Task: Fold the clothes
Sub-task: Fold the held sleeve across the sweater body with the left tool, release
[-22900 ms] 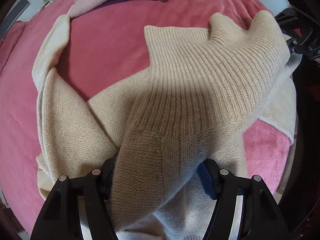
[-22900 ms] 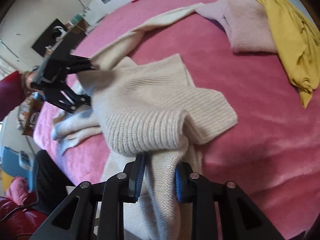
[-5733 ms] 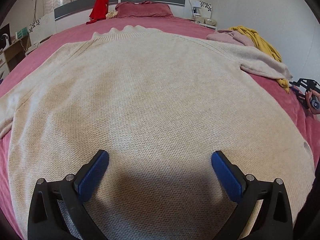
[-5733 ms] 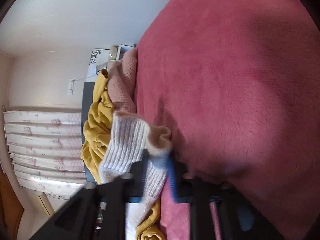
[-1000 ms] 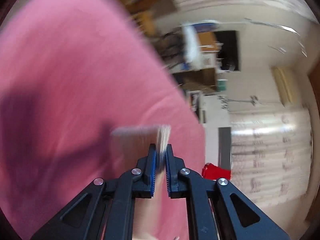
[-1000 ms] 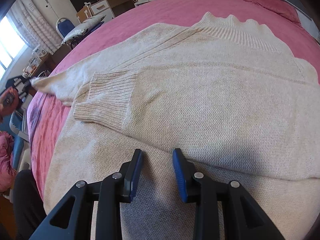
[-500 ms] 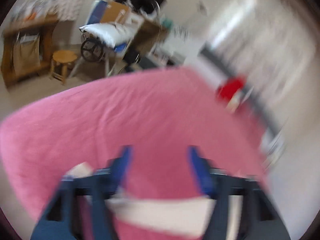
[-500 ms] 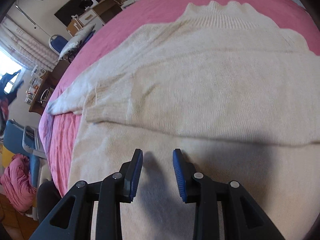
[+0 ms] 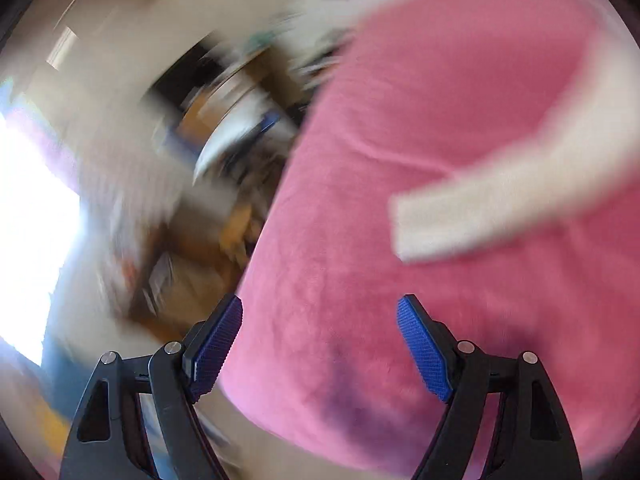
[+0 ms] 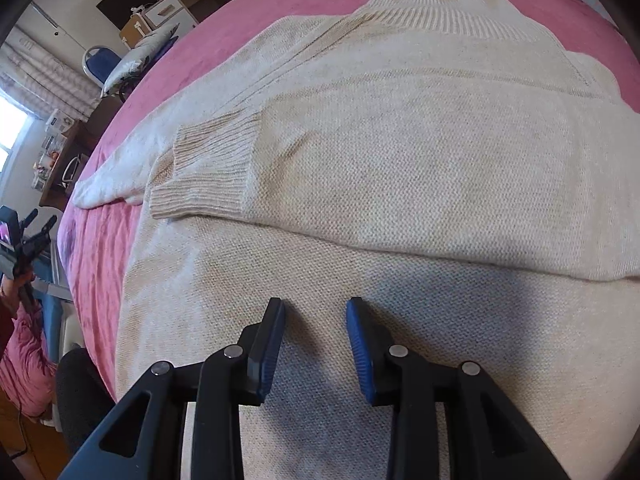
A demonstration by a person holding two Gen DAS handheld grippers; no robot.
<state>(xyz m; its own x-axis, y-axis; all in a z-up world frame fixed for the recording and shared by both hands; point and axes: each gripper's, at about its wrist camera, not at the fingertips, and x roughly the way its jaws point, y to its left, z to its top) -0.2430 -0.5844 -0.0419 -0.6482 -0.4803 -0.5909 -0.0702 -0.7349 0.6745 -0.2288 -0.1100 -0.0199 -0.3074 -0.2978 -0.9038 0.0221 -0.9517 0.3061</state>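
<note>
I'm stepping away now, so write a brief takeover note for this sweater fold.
Left gripper: open, holding nothing, over the pink bedspread at the bed's edge; view blurred.
Right gripper: open, empty, just above the cream sweater near its hem.
Sweater lies flat on the bed, collar at the far end.
Done: one sleeve folded across the body, its ribbed cuff lying on it.
Left: the other sleeve is spread out on the bedspread; fold it in, then fold the body.

pink bed (image 10: 100, 240), cream sweater (image 10: 400, 160) spread flat
</note>
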